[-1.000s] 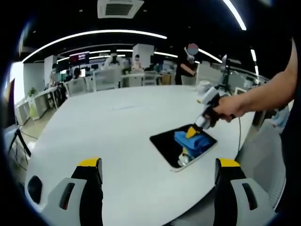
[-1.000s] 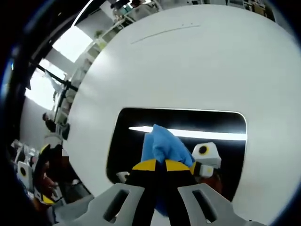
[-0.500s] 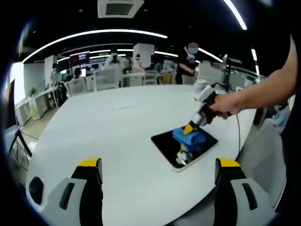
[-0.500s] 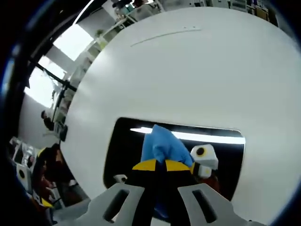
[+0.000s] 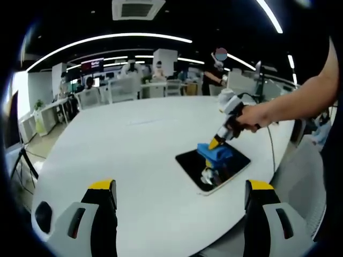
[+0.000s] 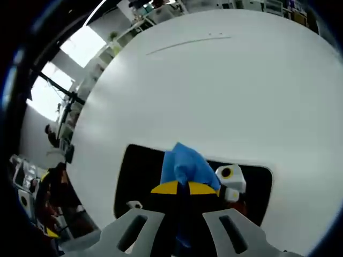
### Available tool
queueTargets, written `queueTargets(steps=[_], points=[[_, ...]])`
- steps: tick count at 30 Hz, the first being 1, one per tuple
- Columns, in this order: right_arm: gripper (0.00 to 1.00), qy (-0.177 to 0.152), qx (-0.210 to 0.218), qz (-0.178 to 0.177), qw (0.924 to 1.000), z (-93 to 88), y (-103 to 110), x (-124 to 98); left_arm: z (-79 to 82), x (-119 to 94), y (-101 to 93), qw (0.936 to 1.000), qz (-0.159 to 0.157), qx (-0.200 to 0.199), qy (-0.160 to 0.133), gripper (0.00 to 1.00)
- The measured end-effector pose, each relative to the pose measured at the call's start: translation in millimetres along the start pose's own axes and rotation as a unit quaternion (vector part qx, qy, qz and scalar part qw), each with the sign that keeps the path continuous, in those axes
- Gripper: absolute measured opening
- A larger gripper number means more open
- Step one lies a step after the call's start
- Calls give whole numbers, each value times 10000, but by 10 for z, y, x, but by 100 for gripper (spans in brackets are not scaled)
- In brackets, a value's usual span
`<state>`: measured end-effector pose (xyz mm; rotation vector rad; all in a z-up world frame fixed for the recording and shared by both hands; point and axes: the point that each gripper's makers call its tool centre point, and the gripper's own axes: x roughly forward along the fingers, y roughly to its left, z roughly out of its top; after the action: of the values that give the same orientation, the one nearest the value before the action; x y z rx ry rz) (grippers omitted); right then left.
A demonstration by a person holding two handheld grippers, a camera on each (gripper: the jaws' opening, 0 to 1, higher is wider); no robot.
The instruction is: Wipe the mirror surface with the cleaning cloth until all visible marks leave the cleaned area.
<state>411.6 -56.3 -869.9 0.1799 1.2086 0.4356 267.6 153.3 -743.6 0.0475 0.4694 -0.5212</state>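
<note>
**Wiping the mirror, cloth near its far edge**

We are in the middle of the wiping step. Our right gripper (image 6: 178,188) has its two yellow-tipped jaws pressed together on the blue cloth (image 6: 185,163), and the cloth sits on the dark mirror (image 6: 136,174). In the left gripper view we see the same thing from a distance: the right gripper (image 5: 214,143), held by a hand (image 5: 252,118), comes down at a slant onto the cloth (image 5: 213,153), which touches the far part of the mirror (image 5: 193,163). The mirror lies flat on the white table (image 5: 128,155), toward its right side.

Our left gripper (image 5: 179,201) hangs over the near edge of the table, well apart from the mirror. Its jaws are spread wide and hold nothing.

We cannot tell if marks are left on the glass, because the mirror mostly reflects the dark ceiling and the gripper. We judge that the task is not finished yet. The next move calls for dragging the cloth back over the near part of the mirror with a steady pressure, without pushing the mirror over the table and without lifting the cloth away.

We see no containers on the table.
</note>
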Motion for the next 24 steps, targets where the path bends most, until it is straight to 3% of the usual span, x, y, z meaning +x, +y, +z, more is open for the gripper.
queueTargets(steps=[24], points=[[0, 21, -51, 40, 10000, -14, -82, -30, -20, 2, -62, 10000, 5, -26, 12, 100]])
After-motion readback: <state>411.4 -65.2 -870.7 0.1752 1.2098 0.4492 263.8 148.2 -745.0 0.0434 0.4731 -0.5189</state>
